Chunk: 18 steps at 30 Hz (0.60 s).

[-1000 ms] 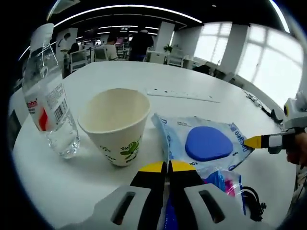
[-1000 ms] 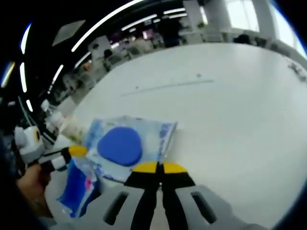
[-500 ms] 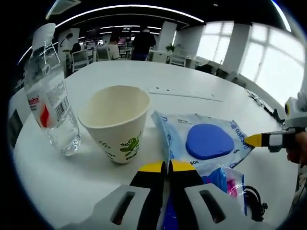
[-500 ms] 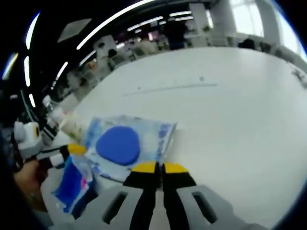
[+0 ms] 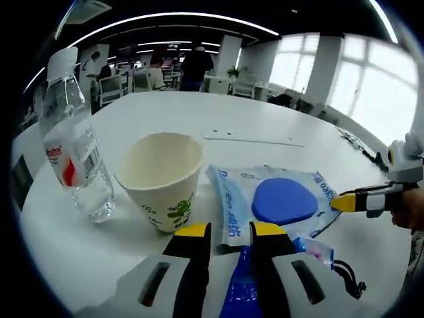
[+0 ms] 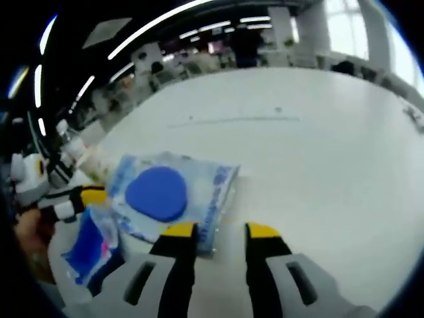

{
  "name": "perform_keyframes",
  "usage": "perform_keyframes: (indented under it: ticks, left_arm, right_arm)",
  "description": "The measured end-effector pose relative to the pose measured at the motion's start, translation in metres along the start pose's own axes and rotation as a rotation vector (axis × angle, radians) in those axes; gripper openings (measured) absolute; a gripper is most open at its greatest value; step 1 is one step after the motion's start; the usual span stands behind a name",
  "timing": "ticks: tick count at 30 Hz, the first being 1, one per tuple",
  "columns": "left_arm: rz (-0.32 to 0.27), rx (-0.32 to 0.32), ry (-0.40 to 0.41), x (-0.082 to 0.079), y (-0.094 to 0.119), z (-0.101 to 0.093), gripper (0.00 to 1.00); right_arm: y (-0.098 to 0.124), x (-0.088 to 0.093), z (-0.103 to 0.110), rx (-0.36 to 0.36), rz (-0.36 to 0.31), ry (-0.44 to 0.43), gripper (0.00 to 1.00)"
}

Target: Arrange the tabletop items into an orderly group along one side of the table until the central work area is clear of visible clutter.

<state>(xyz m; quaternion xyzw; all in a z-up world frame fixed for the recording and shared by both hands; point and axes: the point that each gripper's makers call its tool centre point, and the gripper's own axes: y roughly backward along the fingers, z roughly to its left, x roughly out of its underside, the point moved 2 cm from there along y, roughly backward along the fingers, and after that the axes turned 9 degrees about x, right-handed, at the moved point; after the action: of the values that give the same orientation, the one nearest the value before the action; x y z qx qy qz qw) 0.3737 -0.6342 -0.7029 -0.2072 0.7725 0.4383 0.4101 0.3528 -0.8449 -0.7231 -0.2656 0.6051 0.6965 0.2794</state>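
Note:
A clear water bottle stands at the left on the white table, with a paper cup beside it. Right of the cup lies a blue-and-white pouch with a big blue disc on it. A small blue packet lies low between the jaws of my left gripper, which is open. My right gripper is open too, its left jaw at the near edge of the pouch. The left gripper comes in from the left, above the blue packet.
A long thin strip lies flat farther back on the table. A black cord sits near the blue packet. The right gripper's yellow tip points at the pouch's right edge. Bare table stretches to the right of the pouch. Office desks and people stand far behind.
Both grippers have gone from shut to open. The left has let go of the blue packet, the right of the pouch's edge. Both views shifted slightly.

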Motion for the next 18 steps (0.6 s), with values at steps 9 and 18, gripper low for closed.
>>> perform_keyframes:
  ticks: [9, 18]
  left_arm:
    - [0.012, 0.013, -0.013, -0.006, 0.016, -0.005, 0.36]
    - [0.028, 0.034, -0.057, -0.005, 0.040, -0.011, 0.51]
  right_arm:
    - [0.016, -0.015, 0.003, -0.001, -0.066, 0.066, 0.48]
    - [0.037, -0.018, 0.021, -0.085, -0.094, 0.103, 0.57]
